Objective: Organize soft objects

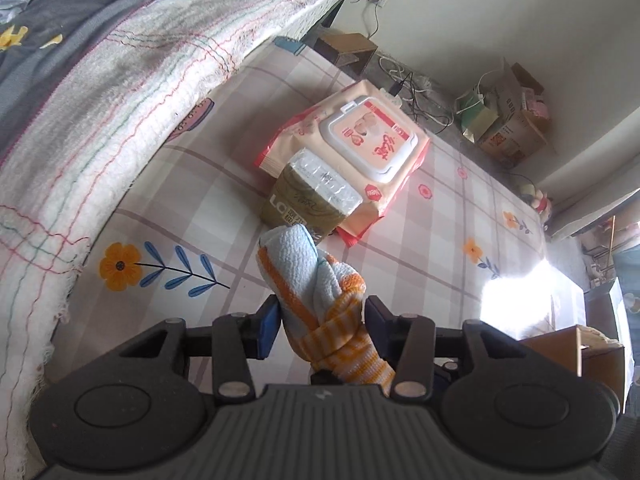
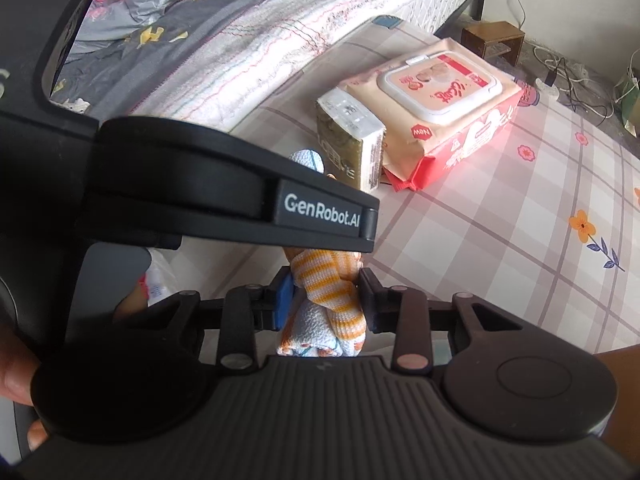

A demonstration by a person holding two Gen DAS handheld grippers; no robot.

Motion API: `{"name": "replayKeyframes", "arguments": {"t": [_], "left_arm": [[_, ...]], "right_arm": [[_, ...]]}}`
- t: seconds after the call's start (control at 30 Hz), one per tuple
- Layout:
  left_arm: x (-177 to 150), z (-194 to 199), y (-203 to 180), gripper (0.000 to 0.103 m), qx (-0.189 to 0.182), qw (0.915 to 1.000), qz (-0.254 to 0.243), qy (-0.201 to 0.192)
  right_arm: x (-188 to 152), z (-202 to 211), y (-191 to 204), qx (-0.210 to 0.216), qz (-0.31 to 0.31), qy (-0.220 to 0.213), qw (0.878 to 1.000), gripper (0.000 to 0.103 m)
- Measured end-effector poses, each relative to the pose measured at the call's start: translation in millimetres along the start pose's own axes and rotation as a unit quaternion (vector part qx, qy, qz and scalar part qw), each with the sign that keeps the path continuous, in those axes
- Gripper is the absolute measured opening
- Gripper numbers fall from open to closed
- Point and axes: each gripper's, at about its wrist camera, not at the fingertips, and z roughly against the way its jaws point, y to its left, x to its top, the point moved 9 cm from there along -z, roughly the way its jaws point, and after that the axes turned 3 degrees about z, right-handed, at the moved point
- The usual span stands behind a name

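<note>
A rolled towel (image 1: 320, 292), pale blue and white with orange stripes, lies along the checked flowered sheet (image 1: 440, 240). My left gripper (image 1: 322, 316) is shut on its striped end, both pads against the cloth. In the right wrist view the same towel (image 2: 332, 292) sits between the pads of my right gripper (image 2: 324, 300), which is shut on it too. The black body of the left gripper (image 2: 240, 200) crosses just above and hides the towel's middle. Only the towel's blue tip shows beyond it.
Just past the towel stand a green tissue pack (image 1: 308, 196) and a pink wet-wipes pack (image 1: 360, 148) leaning together. A white fringed blanket (image 1: 120, 100) is heaped at the left. Off the bed are a wooden stool (image 1: 348, 48), cables and cardboard boxes (image 1: 508, 120). A hand (image 2: 16, 368) shows at the left edge.
</note>
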Motion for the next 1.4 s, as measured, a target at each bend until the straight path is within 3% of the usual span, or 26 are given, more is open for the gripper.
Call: {"name": "replayKeyframes", "arguments": {"t": [0.17,0.37,0.53,0.7,0.83,1.03,1.3,1.4], "left_arm": [[-18.2,63.2,-16.4,0.044,-0.035,0.9987,-0.018,-0.031],[-64.6,128.3,-81.0,0.045,-0.093,0.9903,-0.087,-0.054],[-125.9,145.6,-157.4,0.049,-0.144,0.9748,-0.166,-0.038],[-194.6,131.4,-225.1,0.052,-0.172,0.9541,-0.245,0.001],[-240.5,101.7,-250.3,0.052,-0.167,0.9426,-0.285,0.047],[-275.0,65.7,-247.5,0.053,-0.141,0.9369,-0.304,0.099],[-260.4,70.8,-238.4,0.063,-0.117,0.9385,-0.317,0.070],[-252.9,73.9,-233.6,0.064,-0.109,0.9397,-0.319,0.058]], "right_arm": [[-10.2,64.3,21.5,0.006,-0.014,-0.052,0.999,0.033],[-55.4,165.2,18.6,0.000,-0.057,-0.123,0.991,0.033],[-122.3,241.8,-12.7,-0.030,-0.111,-0.158,0.981,0.033],[-199.1,288.6,-59.4,-0.055,-0.183,-0.163,0.968,0.034],[-261.6,290.8,-92.7,-0.053,-0.247,-0.142,0.957,0.034],[-322.3,258.9,-111.0,-0.019,-0.302,-0.097,0.948,0.034],[-334.4,217.1,-98.6,0.056,-0.303,-0.023,0.951,0.037],[-334.3,212.1,-93.7,0.064,-0.296,-0.009,0.953,0.044]]}}
